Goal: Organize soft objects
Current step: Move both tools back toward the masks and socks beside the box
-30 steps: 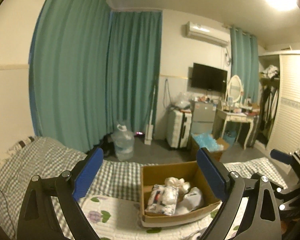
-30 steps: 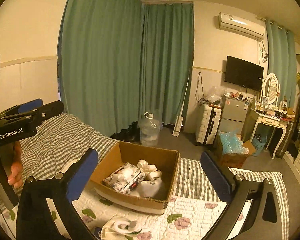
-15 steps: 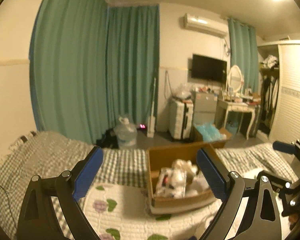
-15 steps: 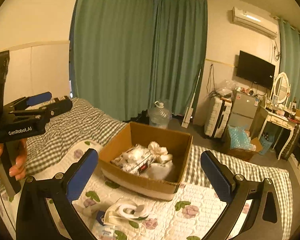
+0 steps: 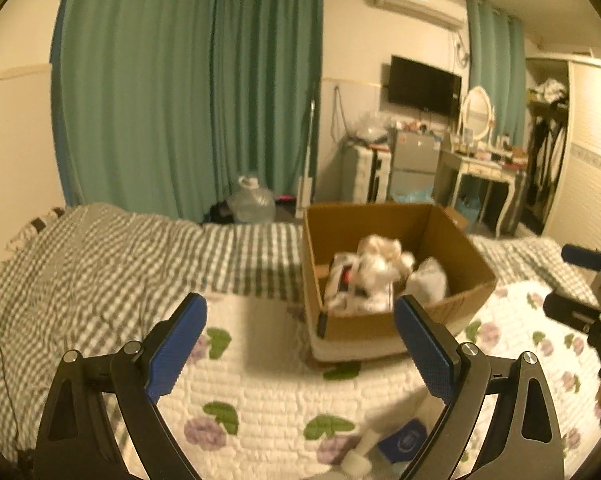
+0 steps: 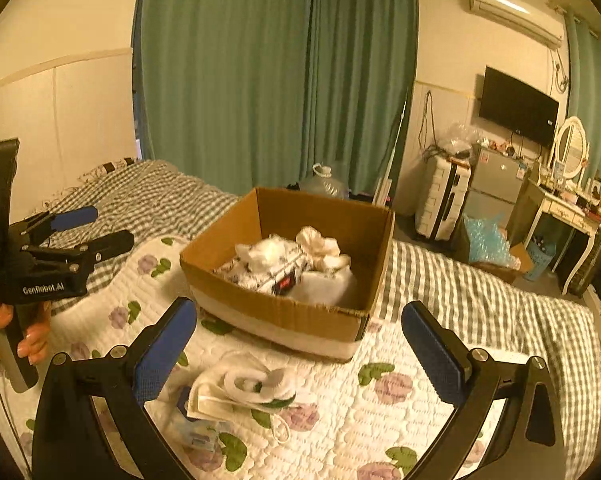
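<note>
A brown cardboard box (image 5: 472, 280) (image 6: 268, 312) sits on the flowered quilt and holds a tissue pack (image 6: 268, 272) and white soft items (image 5: 380, 268). In front of it lie a white sock bundle (image 6: 252, 388) and a blue-and-white packet (image 5: 404, 440) (image 6: 198, 434). My left gripper (image 5: 300, 344) is open and empty, above the quilt just left of the box; it also shows in the right wrist view (image 6: 80, 228). My right gripper (image 6: 300, 344) is open and empty, above the sock bundle; it also shows in the left wrist view (image 5: 576, 280).
The bed has a checked blanket (image 5: 100, 264) under the flowered quilt (image 6: 400, 420). Beyond the bed stand green curtains (image 6: 280, 72), a water jug (image 5: 252, 200), a suitcase (image 6: 440, 200), a small fridge (image 6: 492, 180) and a dressing table (image 5: 484, 168).
Both grippers have tilted down and moved closer to the bed, so the box looks larger and the sock bundle and packet come into view. Both stay open.
</note>
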A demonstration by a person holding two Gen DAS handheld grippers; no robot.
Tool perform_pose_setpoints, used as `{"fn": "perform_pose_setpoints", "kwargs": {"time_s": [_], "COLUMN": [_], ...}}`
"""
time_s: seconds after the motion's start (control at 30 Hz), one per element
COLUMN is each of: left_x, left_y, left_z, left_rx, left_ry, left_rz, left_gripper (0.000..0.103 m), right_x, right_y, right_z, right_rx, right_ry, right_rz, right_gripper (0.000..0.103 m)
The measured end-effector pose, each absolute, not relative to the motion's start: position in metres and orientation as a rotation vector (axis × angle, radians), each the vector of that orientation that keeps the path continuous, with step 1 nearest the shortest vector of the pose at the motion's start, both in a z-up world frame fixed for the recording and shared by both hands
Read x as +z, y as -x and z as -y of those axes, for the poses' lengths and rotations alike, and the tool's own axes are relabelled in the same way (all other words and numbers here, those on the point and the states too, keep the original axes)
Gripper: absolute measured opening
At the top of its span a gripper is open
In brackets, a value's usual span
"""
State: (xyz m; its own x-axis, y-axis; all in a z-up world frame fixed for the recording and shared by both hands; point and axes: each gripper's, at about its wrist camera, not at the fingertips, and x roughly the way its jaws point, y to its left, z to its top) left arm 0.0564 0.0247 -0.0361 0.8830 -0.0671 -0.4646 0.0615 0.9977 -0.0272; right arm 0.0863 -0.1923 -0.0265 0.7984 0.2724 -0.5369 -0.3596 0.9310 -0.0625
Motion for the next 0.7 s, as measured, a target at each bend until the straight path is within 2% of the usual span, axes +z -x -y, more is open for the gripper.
{"fn": "perform_pose_setpoints", "kwargs": {"time_s": [0.33,0.53,0.7], "left_x": [-0.101,-0.129,-0.151], "left_y": [-0.054,-0.049,-0.047], "left_z": [-0.018,-0.014,-0.008], "left_rx": [-0.09,-0.118,-0.144], "left_ry": [-0.041,-0.058,-0.074], "left_rz": [-0.633,-0.725,-0.813], "left_gripper": [0.096,0.096,0.096], "right_x": [-0.071,-0.096,-0.113], "right_y": [-0.104,-0.113,-0.119], "right_z": [0.197,0.198,0.196], "right_rx": [0.354,0.375,0.39], "right_ry": [0.166,0.163,0.166], "right_rz": [-0.656,-0.728,-0.775], "right_gripper": [0.103,0.093,0.091]}}
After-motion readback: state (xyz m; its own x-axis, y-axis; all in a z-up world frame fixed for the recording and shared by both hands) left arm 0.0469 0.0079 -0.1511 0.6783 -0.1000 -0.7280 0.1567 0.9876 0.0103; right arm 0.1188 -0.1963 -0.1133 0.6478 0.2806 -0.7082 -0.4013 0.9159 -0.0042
